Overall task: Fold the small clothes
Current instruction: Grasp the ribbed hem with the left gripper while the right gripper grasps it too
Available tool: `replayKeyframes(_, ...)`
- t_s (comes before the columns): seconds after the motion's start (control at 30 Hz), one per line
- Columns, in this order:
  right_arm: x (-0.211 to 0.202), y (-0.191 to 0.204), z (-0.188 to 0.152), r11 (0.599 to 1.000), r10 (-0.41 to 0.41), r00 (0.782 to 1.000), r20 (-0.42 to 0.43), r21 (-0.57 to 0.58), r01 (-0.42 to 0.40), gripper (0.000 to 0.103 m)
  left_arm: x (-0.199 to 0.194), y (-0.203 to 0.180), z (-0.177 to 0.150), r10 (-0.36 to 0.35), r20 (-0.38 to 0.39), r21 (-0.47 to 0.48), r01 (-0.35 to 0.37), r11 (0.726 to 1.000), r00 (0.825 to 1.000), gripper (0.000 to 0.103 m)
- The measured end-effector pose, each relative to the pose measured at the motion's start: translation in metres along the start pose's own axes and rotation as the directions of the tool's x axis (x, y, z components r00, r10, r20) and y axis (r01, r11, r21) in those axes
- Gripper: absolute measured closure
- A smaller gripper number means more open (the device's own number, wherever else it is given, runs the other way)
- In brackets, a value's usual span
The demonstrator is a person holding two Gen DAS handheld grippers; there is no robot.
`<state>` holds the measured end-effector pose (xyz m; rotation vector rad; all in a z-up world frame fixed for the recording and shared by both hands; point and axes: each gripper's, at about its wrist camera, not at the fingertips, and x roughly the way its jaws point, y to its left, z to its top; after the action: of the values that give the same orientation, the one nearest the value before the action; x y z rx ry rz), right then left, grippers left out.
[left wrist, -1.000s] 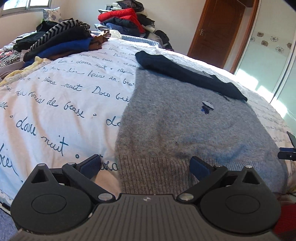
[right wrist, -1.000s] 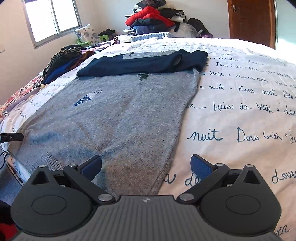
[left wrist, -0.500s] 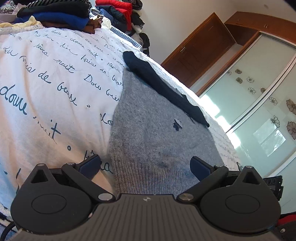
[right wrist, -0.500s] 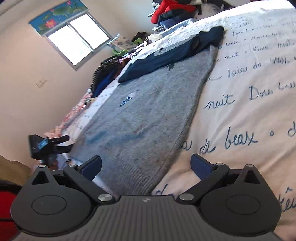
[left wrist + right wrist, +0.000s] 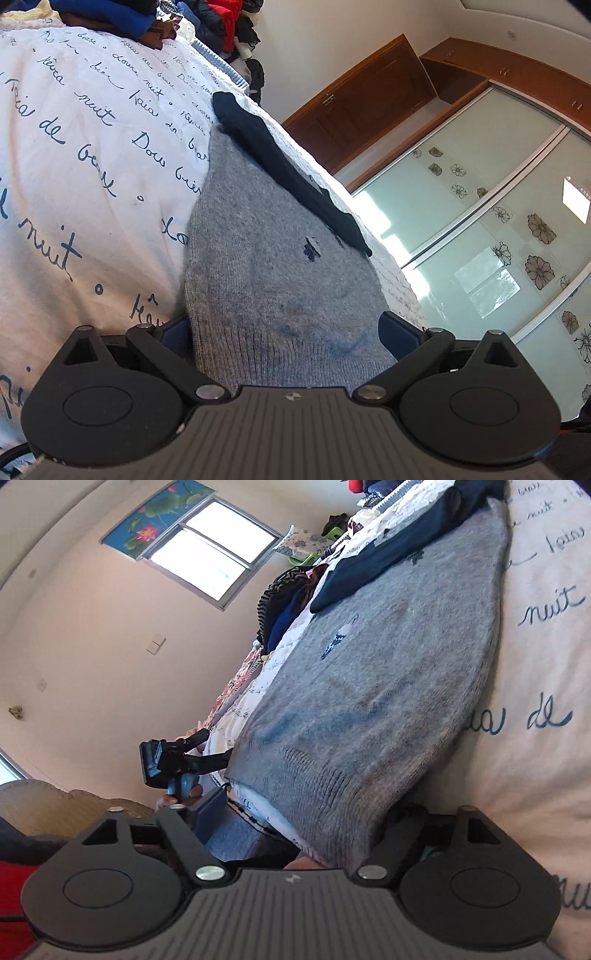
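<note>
1. Straddled the ribbed hem's two corners: left gripper (image 5: 284, 328) and right gripper (image 5: 303, 812), both spread wide, nothing pinched.
2. Lay flat on the bed (image 5: 85, 155): grey sweater (image 5: 266, 266), soft, limp knit; likely best pinched at the thicker hem corners.
3. Draped across its far end: navy garment (image 5: 280, 170).

Left wrist view low at the grey sweater's (image 5: 280, 280) hem, tilted, facing along the bed (image 5: 92, 166) toward the wardrobe doors (image 5: 480, 229), right wrist view close at the opposite hem corner, rolled toward the window (image 5: 214, 550), both sharing the sweater and navy garment (image 5: 288, 173).
</note>
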<state>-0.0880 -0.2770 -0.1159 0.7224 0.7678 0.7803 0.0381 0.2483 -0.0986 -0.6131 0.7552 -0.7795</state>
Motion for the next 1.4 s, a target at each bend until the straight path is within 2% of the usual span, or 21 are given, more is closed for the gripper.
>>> replayKeyframes(0.03, 0.003, -0.001, -0.001, 1.000, 0.006, 1.000, -0.009, 0.009, -0.006, 0.042, 0.000, 0.000, 0.000, 0.003, -0.001, 0.002, -0.003, 1.000, 1.000, 0.007)
replayKeyframes(0.1, 0.004, -0.002, -0.004, 1.000, -0.001, 1.000, -0.021, 0.022, 0.001, 0.060, -0.001, 0.001, 0.000, 0.012, -0.003, 0.002, -0.012, 1.000, 1.000, 0.016)
replayKeyframes(0.2, 0.002, -0.007, -0.009, 0.999, -0.025, 0.999, -0.039, 0.046, 0.027, 0.077, -0.005, 0.007, 0.001, 0.019, -0.002, -0.026, -0.019, 0.999, 1.000, 0.029)
replayKeyframes(0.3, 0.002, -0.007, -0.014, 0.997, -0.048, 0.997, -0.066, 0.051, 0.052, 0.089, -0.008, 0.012, 0.001, 0.035, -0.002, -0.047, -0.035, 0.998, 0.999, 0.044)
replayKeyframes(0.5, 0.012, 0.008, -0.011, 0.994, -0.111, 0.989, -0.100, -0.027, 0.109, 0.094, -0.009, 0.009, -0.001, 0.086, -0.009, -0.022, -0.086, 0.996, 0.996, 0.056)
replayKeyframes(0.73, 0.013, 0.012, -0.010, 0.992, -0.121, 0.991, -0.061, -0.049, 0.118, 0.094, -0.008, -0.002, -0.004, 0.137, -0.020, 0.034, -0.136, 0.990, 0.990, 0.064)
replayKeyframes(0.9, 0.017, 0.001, -0.006, 0.994, -0.109, 0.992, -0.065, 0.008, 0.109, 0.094, -0.003, -0.009, -0.007, 0.165, -0.047, 0.077, -0.161, 0.984, 0.985, 0.087)
replayKeyframes(0.97, 0.016, -0.004, -0.007, 0.994, -0.106, 0.992, -0.064, 0.032, 0.108, 0.094, -0.002, -0.006, -0.007, 0.176, -0.047, 0.065, -0.173, 0.983, 0.983, 0.091)
replayKeyframes(1.2, 0.014, 0.016, -0.007, 0.984, -0.164, 0.986, -0.024, -0.075, 0.161, 0.097, -0.005, -0.024, -0.005, 0.187, -0.016, 0.123, -0.183, 0.975, 0.982, 0.096)
replayKeyframes(1.4, 0.008, 0.024, 0.003, 0.988, -0.129, 0.990, 0.047, -0.077, 0.133, 0.098, -0.006, -0.034, 0.004, 0.138, 0.031, 0.106, -0.140, 0.984, 0.990, 0.096)
